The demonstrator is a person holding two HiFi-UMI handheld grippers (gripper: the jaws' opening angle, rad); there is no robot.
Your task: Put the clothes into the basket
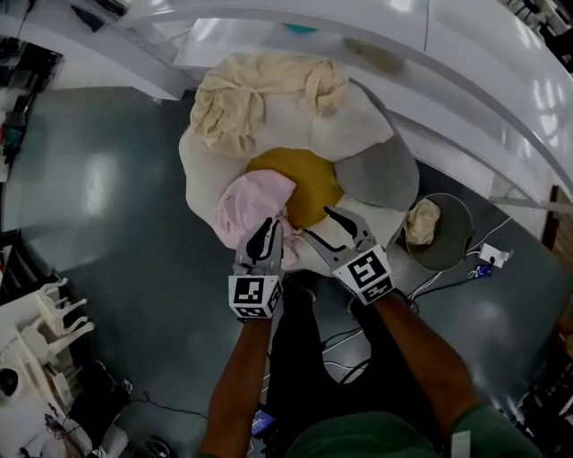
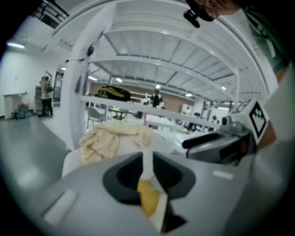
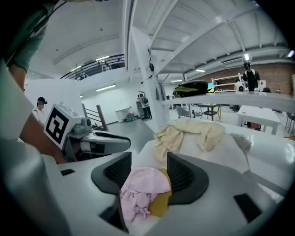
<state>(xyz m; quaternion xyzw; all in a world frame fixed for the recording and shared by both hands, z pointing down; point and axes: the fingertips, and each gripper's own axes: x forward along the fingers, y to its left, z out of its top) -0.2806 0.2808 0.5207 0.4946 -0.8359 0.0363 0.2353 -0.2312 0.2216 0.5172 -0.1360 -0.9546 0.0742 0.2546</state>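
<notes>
Nearest are the person's two forearms, each holding a gripper side by side over the near edge of a white, rounded counter. The left gripper has its jaws almost together with only a narrow slit between them. Nothing is pinched there, and its tips sit at the near edge of the pink garment. The right gripper has its jaws spread wide and empty. In its own view the pink garment and the mustard garment lie just beyond the jaws.

The clothes lie on the counter: the pink garment and the mustard one touch at the near middle. A grey garment lies just right of the mustard one. A crumpled cream garment spreads over the far part. The bare counter top is smooth and white with a wavy outline.

To the right of the counter, on the floor, stands the round grey basket with a cream cloth inside. Cables trail on the floor near it.

The floor is dark grey and glossy. White chairs stand at the lower left. Beyond the counter runs a white beam. The gripper views show a large white hall with ceiling lights, a dark bag on a high ledge, and people standing far off.
</notes>
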